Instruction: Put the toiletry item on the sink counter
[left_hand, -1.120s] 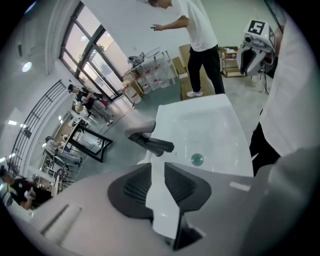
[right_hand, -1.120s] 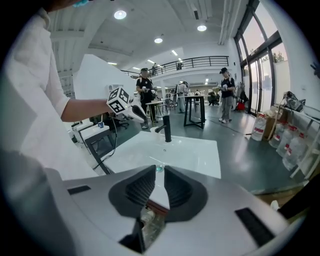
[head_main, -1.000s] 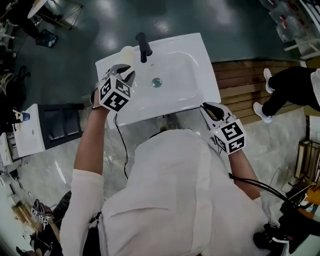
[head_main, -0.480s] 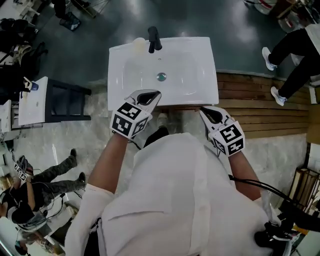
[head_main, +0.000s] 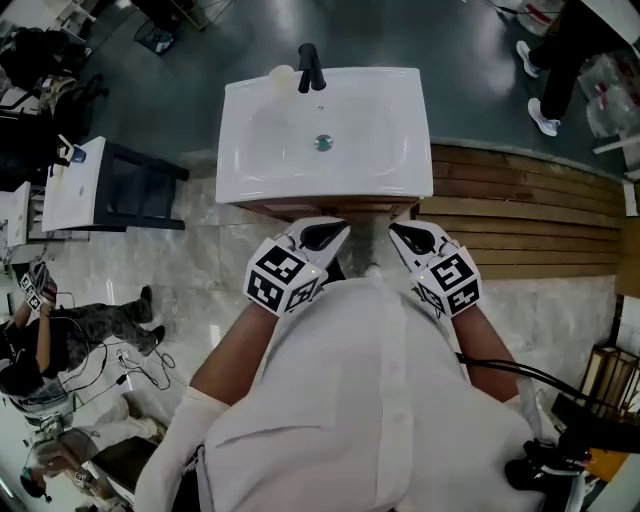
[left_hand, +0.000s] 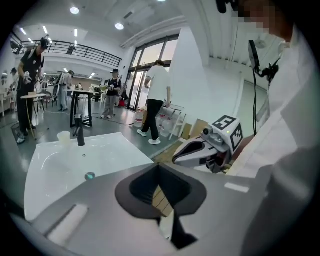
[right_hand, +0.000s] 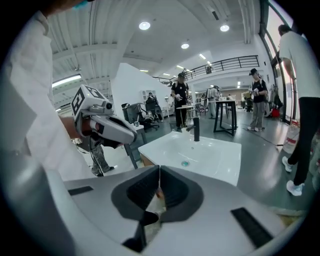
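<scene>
Sink desk (head_main: 240, 180): white, upper centre of the head view, with a black faucet (head_main: 310, 68) at its far rim and a drain (head_main: 322, 143) in the middle of the basin. Toiletry item (head_main: 282, 75): pale and cup-shaped, upright on the far left corner of the sink desk, just left of the faucet, well apart from both grippers. Left gripper (head_main: 327, 232): held near the person's white shirt (head_main: 370, 400), below the near edge of the sink desk, in the middle of the frame; its fingers (left_hand: 145, 186) are together, tips meeting, nothing between them. Right gripper (head_main: 405, 233): just beside the left one, to its right, at the same height; its fingers (right_hand: 172, 192) are likewise together and hold nothing. Side table (head_main: 75, 185): white top, dark frame, at the left edge. Wooden planks (head_main: 520, 210): flooring to the right of the sink desk.
</scene>
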